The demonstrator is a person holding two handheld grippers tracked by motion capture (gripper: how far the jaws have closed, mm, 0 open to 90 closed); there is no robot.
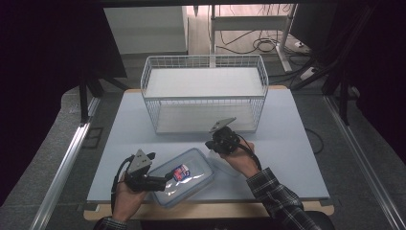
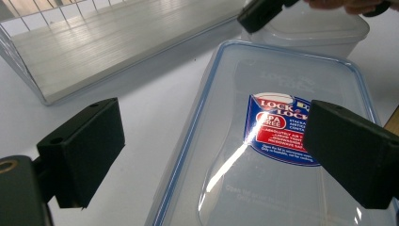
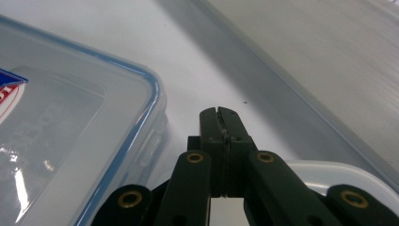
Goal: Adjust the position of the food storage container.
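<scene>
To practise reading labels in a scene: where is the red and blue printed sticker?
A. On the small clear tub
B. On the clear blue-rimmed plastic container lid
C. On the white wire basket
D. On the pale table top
B: the red and blue printed sticker sits on the clear blue-rimmed plastic container lid.

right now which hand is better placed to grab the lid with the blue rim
Left, probably. The left gripper has its jaws open at the lid; the right gripper is shut, beside the smaller clear container.

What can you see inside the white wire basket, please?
The white wire basket holds just a flat white panel lying like a shelf. Whatever lies beneath that panel is covered, apart from pale tabletop seen through the front wires.
</scene>
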